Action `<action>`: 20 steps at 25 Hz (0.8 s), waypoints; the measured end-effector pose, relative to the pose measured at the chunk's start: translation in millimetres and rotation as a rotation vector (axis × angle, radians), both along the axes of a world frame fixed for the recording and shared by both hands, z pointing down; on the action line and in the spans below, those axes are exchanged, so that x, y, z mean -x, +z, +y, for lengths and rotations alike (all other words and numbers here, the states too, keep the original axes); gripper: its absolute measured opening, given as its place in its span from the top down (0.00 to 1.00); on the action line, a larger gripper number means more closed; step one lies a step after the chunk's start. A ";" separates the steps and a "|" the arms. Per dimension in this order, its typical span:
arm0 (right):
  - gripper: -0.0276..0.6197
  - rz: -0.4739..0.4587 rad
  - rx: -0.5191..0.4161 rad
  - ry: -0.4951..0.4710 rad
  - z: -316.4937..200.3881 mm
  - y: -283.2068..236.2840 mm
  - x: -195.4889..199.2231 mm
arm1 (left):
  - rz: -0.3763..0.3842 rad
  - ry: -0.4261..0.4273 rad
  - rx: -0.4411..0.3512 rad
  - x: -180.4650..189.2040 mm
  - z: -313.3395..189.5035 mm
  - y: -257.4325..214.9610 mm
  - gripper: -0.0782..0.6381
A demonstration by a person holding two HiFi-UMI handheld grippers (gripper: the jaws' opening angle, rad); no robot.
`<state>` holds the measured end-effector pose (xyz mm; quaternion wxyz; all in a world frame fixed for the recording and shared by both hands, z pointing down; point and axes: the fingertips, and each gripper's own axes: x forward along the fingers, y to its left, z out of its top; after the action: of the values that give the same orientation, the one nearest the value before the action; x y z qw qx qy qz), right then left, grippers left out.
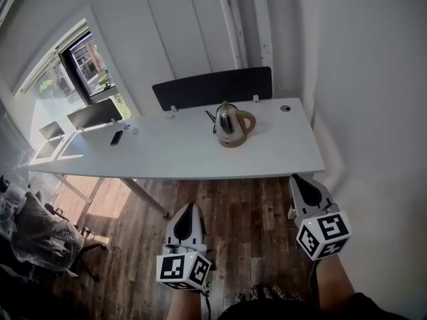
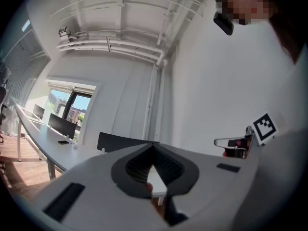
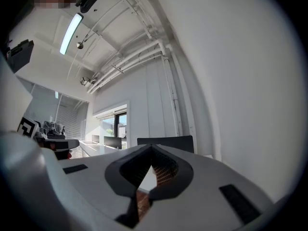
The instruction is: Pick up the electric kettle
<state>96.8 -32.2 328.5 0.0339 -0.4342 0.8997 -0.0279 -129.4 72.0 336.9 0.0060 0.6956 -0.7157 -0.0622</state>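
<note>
A steel electric kettle (image 1: 231, 124) with a tan handle and base stands upright on the white table (image 1: 280, 153), right of its middle. Both grippers hang over the wooden floor in front of the table, short of its near edge and well apart from the kettle. My left gripper (image 1: 191, 207) is below and left of the kettle, its jaws together and empty. My right gripper (image 1: 298, 179) is near the table's front right corner, also shut on nothing. The left gripper (image 2: 154, 147) and the right gripper (image 3: 152, 147) views show closed tips; neither shows the kettle.
A dark divider panel (image 1: 212, 87) stands along the table's far edge. A monitor (image 1: 95, 114) and a small dark handset (image 1: 116, 137) sit at the left. A white wall (image 1: 373, 112) runs close on the right. A slanted table leg (image 1: 143, 197) and a plastic-covered chair (image 1: 37, 235) are at left.
</note>
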 end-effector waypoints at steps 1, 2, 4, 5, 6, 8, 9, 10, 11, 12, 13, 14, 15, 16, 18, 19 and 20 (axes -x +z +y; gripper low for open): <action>0.95 0.001 0.000 0.007 -3.1 -0.5 3.1 | 0.002 0.007 0.001 3.1 -4.5 0.3 0.89; 0.95 0.002 -0.001 0.014 -6.3 -1.4 5.9 | 0.004 0.014 0.001 6.0 -9.0 0.1 0.89; 0.95 0.003 0.001 0.027 -14.0 -1.6 10.5 | 0.002 0.028 0.002 11.1 -18.8 -0.1 0.89; 0.95 0.004 0.004 0.033 -18.7 -0.2 12.6 | 0.001 0.034 0.002 13.6 -24.2 0.5 0.89; 0.95 0.006 0.008 0.038 -23.7 1.6 14.7 | 0.003 0.038 0.002 16.2 -29.3 1.2 0.89; 0.95 0.011 0.015 0.045 -32.1 2.8 19.0 | 0.014 0.038 0.004 21.8 -37.4 1.1 0.89; 0.95 0.012 0.017 0.048 -35.0 2.0 21.0 | 0.020 0.037 0.004 24.5 -40.5 0.6 0.89; 0.95 0.011 0.018 0.050 -37.7 1.0 22.7 | 0.023 0.037 0.003 26.9 -43.8 0.2 0.89; 0.95 0.012 0.018 0.051 -41.0 0.1 24.5 | 0.025 0.038 0.002 28.9 -47.9 -0.1 0.89; 0.95 0.013 0.017 0.051 -45.3 -0.3 26.3 | 0.027 0.038 0.001 30.4 -52.6 0.0 0.89; 0.95 0.015 0.017 0.050 -50.2 -0.3 28.0 | 0.030 0.038 0.001 31.6 -57.6 0.4 0.89; 0.95 0.017 0.017 0.049 -55.4 0.0 29.6 | 0.032 0.036 0.001 32.7 -62.3 0.9 0.89; 0.95 0.018 0.019 0.046 -60.9 0.6 31.5 | 0.032 0.033 0.002 34.2 -66.8 1.5 0.89; 0.95 0.018 0.020 0.043 -66.7 1.6 33.6 | 0.033 0.029 0.002 36.4 -71.1 2.3 0.89; 0.95 0.021 0.024 0.035 -79.6 4.6 38.4 | 0.034 0.017 0.004 42.0 -80.8 4.6 0.89; 0.95 0.023 0.026 0.030 -86.4 6.3 40.7 | 0.034 0.009 0.005 44.8 -85.8 5.7 0.89; 0.95 0.024 0.030 0.025 -93.3 7.8 42.8 | 0.033 0.001 0.006 47.7 -90.9 6.5 0.89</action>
<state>54.1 -125.5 336.3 0.0171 -0.4460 0.8942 -0.0356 -177.1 -18.9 343.4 0.0196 0.6947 -0.7154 -0.0715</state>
